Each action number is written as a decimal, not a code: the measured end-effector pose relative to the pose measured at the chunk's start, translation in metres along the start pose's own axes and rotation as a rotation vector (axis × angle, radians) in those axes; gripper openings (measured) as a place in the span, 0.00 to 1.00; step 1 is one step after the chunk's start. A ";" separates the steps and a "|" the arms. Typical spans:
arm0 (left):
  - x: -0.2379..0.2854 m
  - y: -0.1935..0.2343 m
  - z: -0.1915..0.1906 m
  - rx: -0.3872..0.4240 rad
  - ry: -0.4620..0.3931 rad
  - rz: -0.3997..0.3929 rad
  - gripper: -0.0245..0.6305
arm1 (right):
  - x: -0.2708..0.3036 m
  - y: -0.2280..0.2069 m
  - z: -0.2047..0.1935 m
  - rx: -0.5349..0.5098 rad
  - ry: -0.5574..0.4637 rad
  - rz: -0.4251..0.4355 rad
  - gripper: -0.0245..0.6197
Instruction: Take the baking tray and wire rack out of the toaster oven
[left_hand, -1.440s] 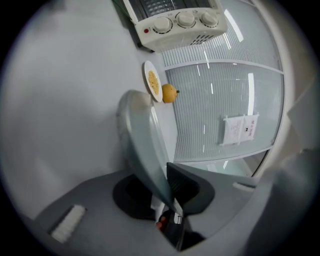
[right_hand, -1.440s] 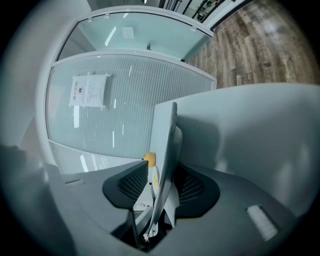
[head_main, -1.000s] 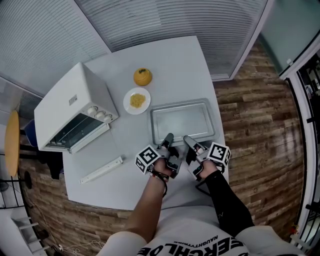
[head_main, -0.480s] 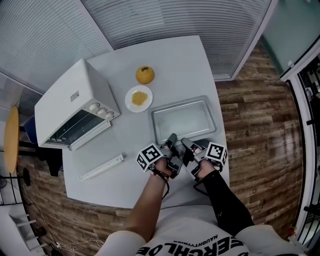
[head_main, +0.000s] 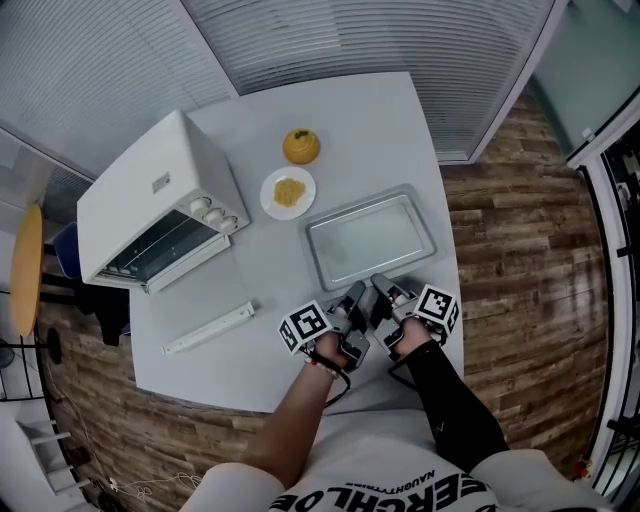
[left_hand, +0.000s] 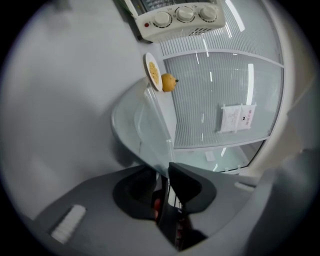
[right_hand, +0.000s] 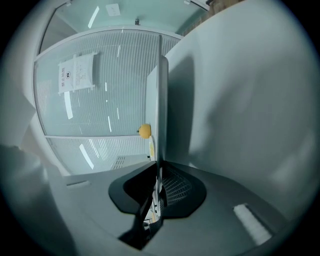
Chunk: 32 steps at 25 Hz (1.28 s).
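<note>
**A:** Where was the baking tray (head_main: 372, 238) at that point?

**B:** Out on the white table (head_main: 370, 120), well apart from the toaster oven (head_main: 150, 205) on its left. The small plate (head_main: 268, 200) and the orange fruit (head_main: 301, 146) sat just beyond its far left corner.

**A:** And how did it lie?

**B:** Long axis ran across the head view, the left end a shade nearer the person and the right end angled away toward the blinds (head_main: 380, 40). One long rim faced the person, and both grippers were at it, side by side.

**A:** What did it look like?

**B:** Shallow, silver-grey metal, with rounded corners, a raised rim all round and a dull sheen on its floor.

**A:** And the grips?

**B:** The right gripper (right_hand: 158, 169) had just been closing, and its pads were pinched tight on that thin rim. The left gripper (left_hand: 161, 169) had just been opening. The rim ran between its jaws, but the pads stood off it with a gap showing.
</note>
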<state>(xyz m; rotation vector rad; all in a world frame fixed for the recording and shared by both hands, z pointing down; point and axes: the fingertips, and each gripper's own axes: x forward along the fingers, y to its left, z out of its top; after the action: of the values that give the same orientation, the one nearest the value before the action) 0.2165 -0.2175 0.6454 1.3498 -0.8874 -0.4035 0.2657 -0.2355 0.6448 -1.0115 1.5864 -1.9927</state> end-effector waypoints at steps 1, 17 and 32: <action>-0.002 -0.001 -0.004 -0.003 0.003 -0.007 0.22 | -0.001 0.000 0.001 0.000 -0.005 -0.001 0.09; -0.028 0.003 0.017 -0.036 -0.074 -0.039 0.19 | -0.002 0.012 -0.033 -0.026 0.046 0.021 0.07; -0.044 0.037 0.006 -0.082 -0.089 0.099 0.18 | -0.006 -0.018 -0.058 -0.099 0.101 -0.113 0.13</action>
<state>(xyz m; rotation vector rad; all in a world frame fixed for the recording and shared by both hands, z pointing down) 0.1763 -0.1822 0.6663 1.2152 -0.9965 -0.4213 0.2289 -0.1874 0.6548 -1.0755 1.7321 -2.0878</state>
